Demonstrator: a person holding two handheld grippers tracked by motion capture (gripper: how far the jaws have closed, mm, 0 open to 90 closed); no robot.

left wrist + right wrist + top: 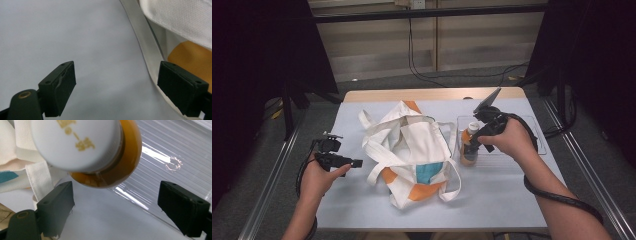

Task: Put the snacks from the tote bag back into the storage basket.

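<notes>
A white canvas tote bag (412,150) with orange and teal patches lies crumpled in the middle of the table. Just right of it stands a bottle (469,150) of amber liquid with a white cap, at the left end of a clear tray (522,125). My right gripper (476,139) hovers over the bottle. In the right gripper view its jaws (116,207) are open, with the cap (82,142) close above them and untouched. My left gripper (349,150) is open over bare table left of the bag. A bag strap (145,45) runs beside its right jaw, near its midpoint (116,87).
The table (492,200) has a pale blue-grey top with open room at the front and far left. The ribbed clear tray (175,152) lies at the right. Metal rails run along both table sides, and cables lie on the floor behind.
</notes>
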